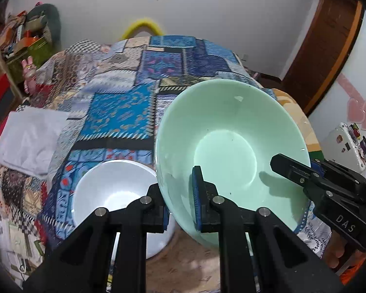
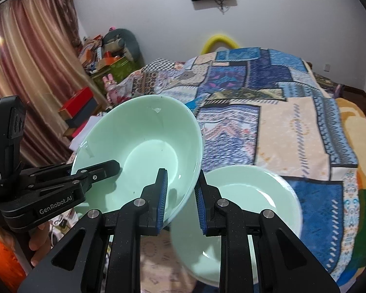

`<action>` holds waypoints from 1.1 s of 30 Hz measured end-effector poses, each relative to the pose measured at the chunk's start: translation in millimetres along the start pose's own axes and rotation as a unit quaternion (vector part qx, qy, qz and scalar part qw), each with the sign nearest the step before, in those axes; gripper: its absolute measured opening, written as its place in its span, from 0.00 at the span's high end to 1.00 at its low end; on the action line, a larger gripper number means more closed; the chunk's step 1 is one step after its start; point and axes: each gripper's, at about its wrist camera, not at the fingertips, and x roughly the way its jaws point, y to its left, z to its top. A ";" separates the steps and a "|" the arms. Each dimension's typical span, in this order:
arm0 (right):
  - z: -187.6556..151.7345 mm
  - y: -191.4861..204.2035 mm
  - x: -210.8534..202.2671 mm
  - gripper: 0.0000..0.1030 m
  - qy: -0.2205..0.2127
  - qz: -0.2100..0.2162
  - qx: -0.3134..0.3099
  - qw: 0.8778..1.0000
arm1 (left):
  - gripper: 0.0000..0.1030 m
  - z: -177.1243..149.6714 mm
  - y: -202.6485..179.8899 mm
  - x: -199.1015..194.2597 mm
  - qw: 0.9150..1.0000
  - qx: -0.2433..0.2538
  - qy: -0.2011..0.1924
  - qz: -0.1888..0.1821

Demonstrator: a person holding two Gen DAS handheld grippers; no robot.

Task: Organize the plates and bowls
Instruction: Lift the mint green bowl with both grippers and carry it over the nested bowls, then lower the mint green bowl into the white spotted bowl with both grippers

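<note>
A large pale green bowl hangs tilted above the bed, held at opposite sides of its rim. My left gripper is shut on the near rim, one pad inside the bowl and one outside. My right gripper clamps the rim on the right. In the right wrist view the same green bowl sits between my right gripper and my left gripper, which bites the left rim. A white bowl rests below on the left. A green plate lies below on the right.
A patchwork bedcover in blues and creams spreads under everything. A folded white cloth lies at its left edge. Cluttered shelves and a red box stand by the curtain. A person's hand grips the left tool.
</note>
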 end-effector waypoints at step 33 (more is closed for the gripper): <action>-29.3 51.9 89.8 0.81 0.104 0.044 -0.017 0.993 | 0.85 -59.0 116.1 34.3 0.994 -0.085 0.064 0.034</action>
